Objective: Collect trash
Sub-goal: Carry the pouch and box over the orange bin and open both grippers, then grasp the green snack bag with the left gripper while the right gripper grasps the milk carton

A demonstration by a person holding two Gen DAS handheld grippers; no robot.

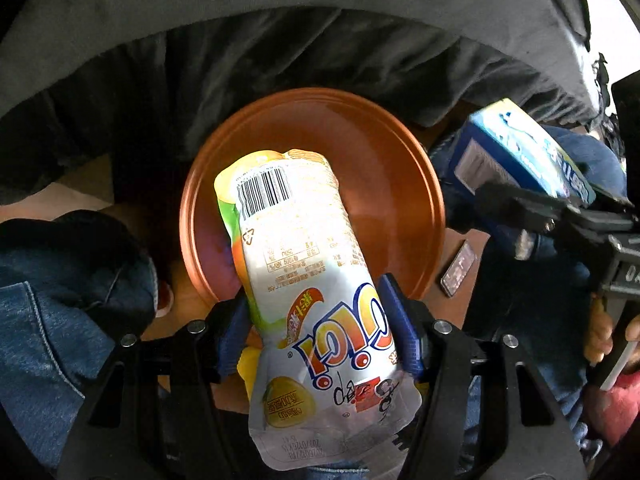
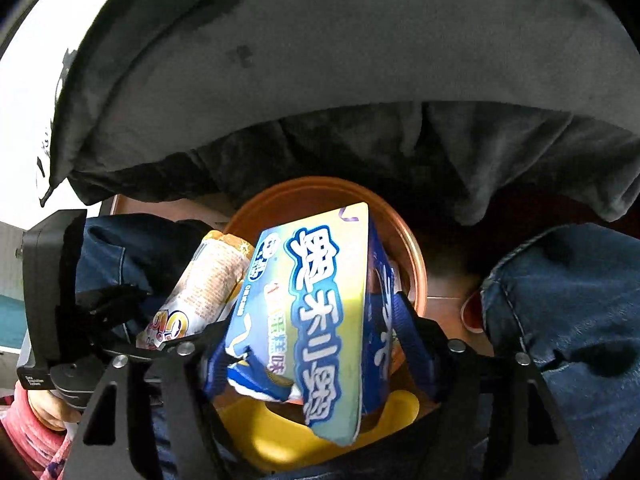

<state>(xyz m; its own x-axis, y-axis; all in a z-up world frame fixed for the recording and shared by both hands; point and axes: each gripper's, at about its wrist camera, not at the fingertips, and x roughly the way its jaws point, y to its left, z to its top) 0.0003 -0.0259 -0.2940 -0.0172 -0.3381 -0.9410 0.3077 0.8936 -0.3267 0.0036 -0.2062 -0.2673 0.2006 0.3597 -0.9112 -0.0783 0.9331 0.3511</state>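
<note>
**Orange plate below, one piece of trash in each gripper**

Orange plastic plate (image 1: pixel 384 152) is sitting on a dark wooden surface, and we've got both grippers pointing steeply down over it. Our left gripper (image 1: pixel 316 320) has the white drink pouch (image 1: pixel 296 256) between its blue pads (image 1: pixel 400 320). We can't tell whether those pads actually press on it, though the jaws stand fairly wide and the pouch fills the gap. The barcode end of the pouch hangs over the plate's near side.

Our right gripper (image 2: pixel 316 340) has the blue-and-yellow snack box (image 2: pixel 320 312) between its jaws, also set wide, with blue pads at either side of the box. Same deal here: grip or loose, we can't say. The box's far end hangs above the plate rim (image 2: pixel 416 276).

From the right wrist view the pouch (image 2: pixel 208 280) shows just left of the box. Something yellow (image 2: pixel 280 436) lies below the box. Blue jeans (image 2: pixel 568 312) flank the plate, and a grey blanket (image 1: pixel 320 0) hangs behind it.
</note>
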